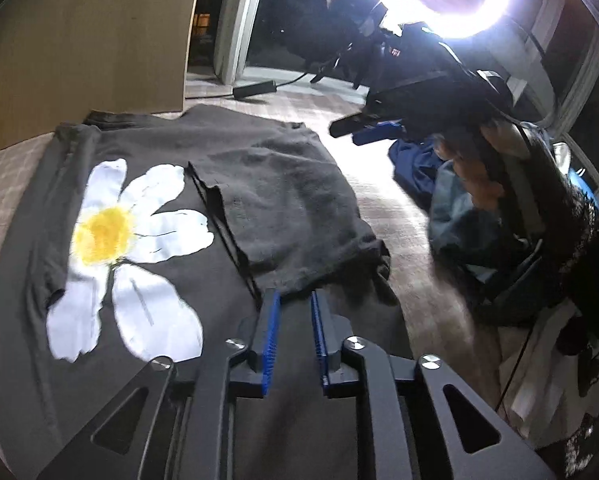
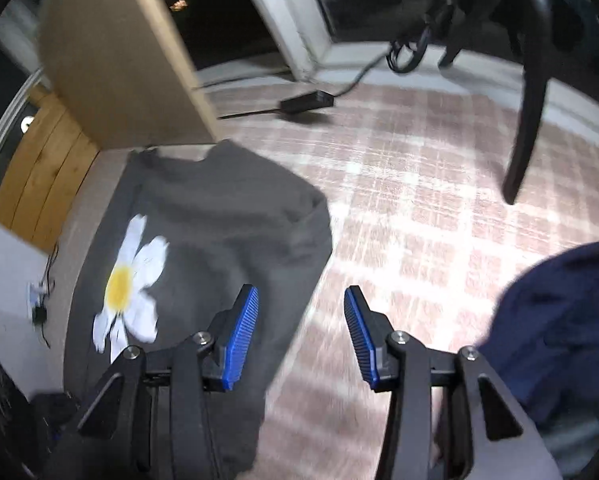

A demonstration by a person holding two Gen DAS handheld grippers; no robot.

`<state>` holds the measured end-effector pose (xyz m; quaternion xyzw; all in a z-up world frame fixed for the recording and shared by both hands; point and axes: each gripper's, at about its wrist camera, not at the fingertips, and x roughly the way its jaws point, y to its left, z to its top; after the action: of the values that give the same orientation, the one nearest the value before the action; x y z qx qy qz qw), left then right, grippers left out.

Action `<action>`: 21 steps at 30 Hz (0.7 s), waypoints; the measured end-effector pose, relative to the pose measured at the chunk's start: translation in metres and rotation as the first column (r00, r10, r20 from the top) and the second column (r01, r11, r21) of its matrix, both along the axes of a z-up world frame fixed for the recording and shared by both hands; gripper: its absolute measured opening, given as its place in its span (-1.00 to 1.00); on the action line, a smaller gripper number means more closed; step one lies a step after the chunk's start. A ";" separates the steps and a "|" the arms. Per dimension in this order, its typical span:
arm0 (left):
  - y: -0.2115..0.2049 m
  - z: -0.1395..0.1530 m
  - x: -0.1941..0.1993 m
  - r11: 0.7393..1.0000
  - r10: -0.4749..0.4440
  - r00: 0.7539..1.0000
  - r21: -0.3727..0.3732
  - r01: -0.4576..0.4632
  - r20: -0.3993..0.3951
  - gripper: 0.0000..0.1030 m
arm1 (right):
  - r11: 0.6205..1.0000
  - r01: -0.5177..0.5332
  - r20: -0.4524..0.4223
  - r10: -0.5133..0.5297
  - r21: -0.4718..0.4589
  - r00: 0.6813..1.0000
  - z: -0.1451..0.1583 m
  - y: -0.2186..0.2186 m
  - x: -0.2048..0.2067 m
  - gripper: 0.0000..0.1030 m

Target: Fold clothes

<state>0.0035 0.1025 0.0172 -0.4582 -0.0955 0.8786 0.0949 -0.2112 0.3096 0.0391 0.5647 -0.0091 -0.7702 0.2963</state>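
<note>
Two grippers hover over a plaid-covered surface (image 2: 419, 200). Left gripper (image 1: 295, 300), jaws slightly spread and empty, sits above the half-folded grey daisy shirt (image 1: 259, 184). Right gripper (image 2: 301, 300), jaws spread, hangs between shirt and navy garment (image 2: 559, 320); a power brick (image 2: 307, 102) lies beyond.

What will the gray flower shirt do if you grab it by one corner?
The gray shirt will probably droop and unfold, since its folded side already lies soft and wrinkly. It likely feels light and shouldn't slide much on the checked cloth.

Black gripper (image 1: 295, 300), ribbed blue pads (image 2: 241, 336)
</note>
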 end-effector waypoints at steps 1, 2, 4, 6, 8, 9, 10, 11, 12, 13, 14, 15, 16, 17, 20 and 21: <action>0.000 -0.003 -0.005 1.000 0.002 1.000 -0.004 -0.002 0.005 -0.65 | 1.000 0.001 0.003 -0.001 0.007 1.000 -0.005 -0.006 -0.006 -0.14; 0.001 -0.006 -0.010 1.000 0.004 1.000 -0.008 -0.004 0.011 -0.65 | 1.000 0.002 0.005 -0.002 0.013 1.000 -0.010 -0.013 -0.011 -0.14; 0.000 -0.013 -0.017 1.000 0.011 1.000 -0.023 -0.010 0.024 -0.65 | 0.999 -0.020 -0.008 0.021 0.025 1.000 -0.018 -0.025 -0.012 -0.18; -0.001 -0.020 -0.022 0.999 0.018 0.999 -0.037 -0.017 0.036 -0.65 | 0.997 -0.048 -0.042 0.050 0.059 0.998 -0.025 -0.036 -0.011 -0.87; -0.004 -0.022 -0.023 0.998 0.033 0.999 -0.047 -0.031 0.043 -0.65 | 0.997 -0.031 -0.070 0.035 0.065 0.997 -0.026 -0.033 -0.015 -0.85; -0.006 -0.022 -0.021 0.998 0.040 0.998 -0.043 -0.039 0.042 -0.65 | 0.997 -0.022 -0.084 0.027 0.068 0.996 -0.027 -0.031 -0.017 -0.83; -0.008 -0.020 -0.018 0.998 0.049 0.998 -0.038 -0.048 0.036 -0.65 | 0.997 -0.013 -0.086 0.019 0.074 0.996 -0.024 -0.029 -0.018 -0.67; -0.010 -0.016 -0.014 0.998 0.054 0.998 -0.030 -0.053 0.030 -0.65 | 0.997 -0.004 -0.087 0.011 0.081 0.996 -0.022 -0.027 -0.018 -0.56; -0.012 -0.012 -0.009 0.998 0.056 0.998 -0.020 -0.056 0.024 -0.65 | 0.997 0.004 -0.113 0.004 0.075 0.994 -0.012 -0.022 -0.014 -0.47; -0.014 -0.008 -0.003 0.998 0.058 0.998 -0.017 -0.058 0.018 -0.65 | 0.998 0.012 -0.140 -0.002 0.068 0.990 -0.003 -0.018 -0.010 -0.47; -0.015 -0.003 0.006 0.998 0.058 0.998 -0.018 -0.057 0.013 -0.65 | 0.999 -0.004 -0.147 0.010 0.040 0.989 0.005 -0.014 -0.003 -0.47; -0.016 0.002 0.016 0.998 0.056 0.998 -0.020 -0.056 0.009 -0.65 | 1.000 -0.020 -0.155 0.021 0.012 0.988 0.014 -0.010 0.003 -0.47; -0.018 0.005 0.024 0.998 0.054 0.999 -0.021 -0.054 0.009 -0.65 | 0.999 -0.041 -0.152 0.038 -0.018 0.988 0.021 -0.006 0.014 -0.47; -0.019 0.009 0.033 0.998 0.052 0.999 -0.020 -0.052 0.010 -0.65 | 0.997 -0.062 -0.150 0.055 -0.048 0.987 0.028 -0.001 0.024 -0.47; -0.022 0.017 0.064 0.999 0.044 0.999 -0.008 -0.043 0.014 -0.64 | 0.982 -0.119 -0.130 0.100 -0.144 0.986 0.047 0.015 0.056 -0.47; -0.023 0.019 0.074 0.999 0.044 0.999 -0.004 -0.044 0.019 -0.63 | 0.977 -0.124 -0.117 0.105 -0.172 0.988 0.053 0.024 0.065 -0.47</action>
<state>0.0776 0.0792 0.0362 -0.4645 -0.1049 0.8763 0.0737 -0.1461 0.3340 0.0920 0.4933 -0.0298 -0.7770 0.3899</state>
